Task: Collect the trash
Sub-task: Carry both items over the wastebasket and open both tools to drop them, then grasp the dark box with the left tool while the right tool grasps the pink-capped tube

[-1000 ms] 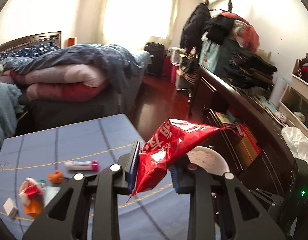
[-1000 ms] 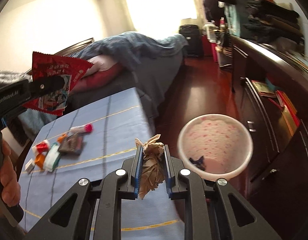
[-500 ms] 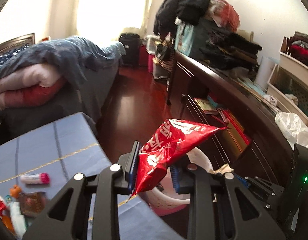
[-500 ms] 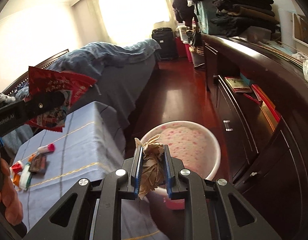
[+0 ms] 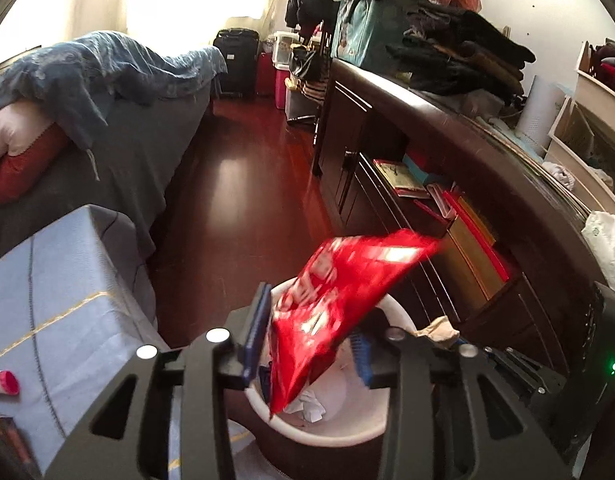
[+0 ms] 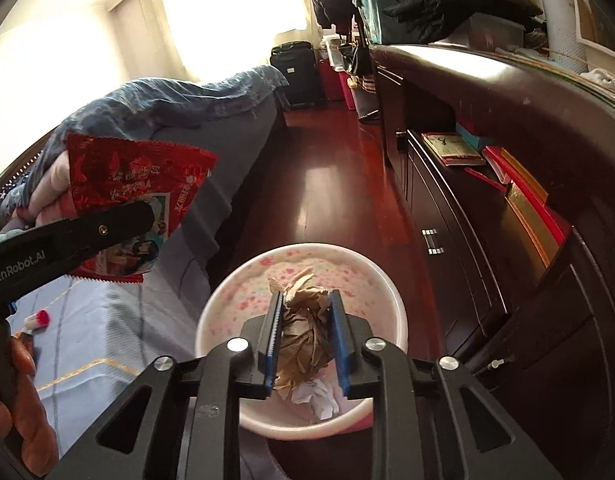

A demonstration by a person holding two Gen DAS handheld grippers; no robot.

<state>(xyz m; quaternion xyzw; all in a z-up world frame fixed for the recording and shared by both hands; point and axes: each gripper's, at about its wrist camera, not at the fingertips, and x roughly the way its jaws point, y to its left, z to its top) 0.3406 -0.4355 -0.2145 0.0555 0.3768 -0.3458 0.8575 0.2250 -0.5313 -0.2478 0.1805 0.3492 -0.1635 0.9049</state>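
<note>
**Red wrapper and brown paper over the bin**

Red foil catches the light at the centre of the left wrist view: a crinkled snack wrapper (image 5: pixel 343 300) stands between the fingers of the left gripper (image 5: pixel 311 344). Its left edge lies against the left blue pad, while a gap shows between the foil and the right pad, so I cannot tell whether the claw grips it or has let go. The wrapper is motion-blurred and hangs directly above the open mouth of the white bin (image 5: pixel 371 428), which fills the lower centre of that frame. Crumpled white paper (image 5: pixel 307 404) lies inside the bin.

In the right wrist view, the right gripper (image 6: pixel 305 340) is clenched on a wad of brown paper (image 6: pixel 305 328), pinched between both blue pads at the lower centre of the frame. The wad sits over the bin's pink-speckled interior. At the left of this frame the left gripper appears side-on, its black arm crossing the wrapper, with the person's hand (image 6: pixel 23 420) in the lower left corner.

A blue-covered table (image 5: pixel 67 292) occupies the lower left of the left wrist view, just beside the bin, with a small pink-capped tube (image 5: pixel 1 381) lying on it. A dark wooden dresser (image 6: pixel 527 208) runs down the right side.
</note>
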